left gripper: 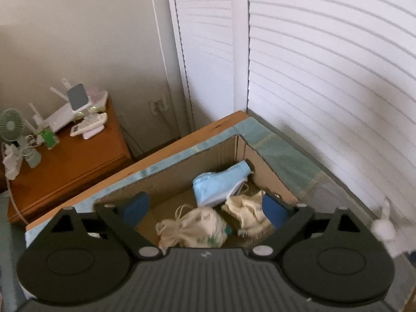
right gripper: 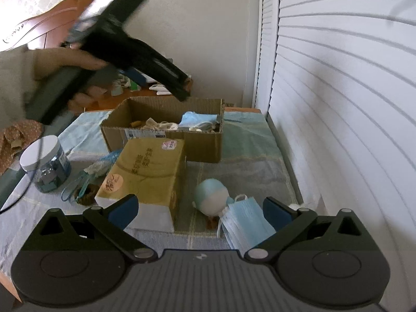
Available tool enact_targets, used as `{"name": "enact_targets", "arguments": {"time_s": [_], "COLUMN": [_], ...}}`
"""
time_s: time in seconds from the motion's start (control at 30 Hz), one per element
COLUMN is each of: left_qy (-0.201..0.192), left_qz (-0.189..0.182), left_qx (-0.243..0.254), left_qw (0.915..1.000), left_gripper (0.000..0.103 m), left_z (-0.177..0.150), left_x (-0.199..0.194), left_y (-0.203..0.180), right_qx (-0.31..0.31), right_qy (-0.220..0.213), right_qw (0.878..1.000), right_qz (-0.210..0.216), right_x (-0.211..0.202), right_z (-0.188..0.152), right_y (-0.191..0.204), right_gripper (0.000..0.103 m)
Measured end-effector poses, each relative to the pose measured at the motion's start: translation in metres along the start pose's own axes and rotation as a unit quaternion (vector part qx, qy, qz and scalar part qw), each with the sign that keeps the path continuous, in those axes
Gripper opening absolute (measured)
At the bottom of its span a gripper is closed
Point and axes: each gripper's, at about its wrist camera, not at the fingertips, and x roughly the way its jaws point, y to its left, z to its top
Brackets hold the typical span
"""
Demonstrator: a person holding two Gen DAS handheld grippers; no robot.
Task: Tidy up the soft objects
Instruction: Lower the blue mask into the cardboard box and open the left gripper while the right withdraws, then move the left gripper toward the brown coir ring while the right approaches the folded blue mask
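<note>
Left gripper (left gripper: pixel 205 208) hovers above the open brown corrugated cardboard box (left gripper: pixel 273 166), fingers spread wide, nothing between them. In the box: a folded light-blue face mask (left gripper: pixel 221 184), a cream drawstring cloth pouch (left gripper: pixel 192 227), a crumpled cream cloth (left gripper: pixel 247 208).

Right gripper (right gripper: pixel 200 212) is low over the worktop (right gripper: pixel 247 143), which has a pale blue-green cloth over it. Fingers wide, empty. A stack of light-blue pleated face masks (right gripper: pixel 247 223) lies just inside the right finger; a round pale-blue and white soft toy (right gripper: pixel 212 197) touches the stack's far edge. A tan closed carton with red stickers (right gripper: pixel 148 174) sits just beside the left finger.

Also on the worktop: a clear plastic jar with white lid (right gripper: pixel 45 166), a tangle of blue cord (right gripper: pixel 78 184).

Risks, judged:
- Stack is loose and layered. A pinch may lift only the top masks; the rest slide or fan out.
- Ear loops could snag the toy and drag it along.
- Closing off-centre, the left finger may meet the carton and shove it.
- The left gripper occupies the space above the box. If the right one carries masks there now, the two may collide.
- Motion blur on the left gripper in the right view: its exact position is uncertain.
</note>
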Motion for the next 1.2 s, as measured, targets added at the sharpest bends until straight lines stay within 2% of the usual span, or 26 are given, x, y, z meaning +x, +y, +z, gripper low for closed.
{"name": "enact_targets", "arguments": {"time_s": [0.33,0.57,0.73,0.87,1.03,1.2], "left_qy": [-0.037,-0.045,-0.036,-0.031,-0.028,-0.020], "left_qz": [0.009,0.015,0.019,0.036,0.038,0.023], "left_qx": [-0.011,-0.029,-0.073,-0.077,-0.083,-0.102], "left_qw": [0.9992,0.9985,0.9965,0.9959,0.9954,0.9943], "left_gripper": [0.097,0.098,0.099,0.099,0.099,0.099], "left_z": [-0.056,-0.114,-0.158,-0.182,-0.197,-0.204], "left_x": [-0.067,-0.095,-0.101,-0.101,-0.097,-0.091], "left_y": [-0.002,-0.007,-0.006,-0.010,-0.015,-0.016], "right_qx": [-0.002,-0.006,-0.002,-0.009,-0.038,-0.048], "right_qy": [0.014,0.031,0.035,0.023,0.011,0.032], "right_qw": [1.000,0.999,0.999,0.999,0.998,0.997], "right_qz": [-0.006,-0.024,-0.035,-0.040,-0.043,-0.051], "right_x": [-0.004,0.003,0.007,0.010,0.025,0.057], "right_z": [-0.016,-0.034,-0.041,-0.037,-0.026,-0.020], "right_y": [0.000,-0.004,-0.012,-0.016,-0.015,-0.018], "right_gripper": [0.103,0.103,0.103,0.103,0.103,0.103]}}
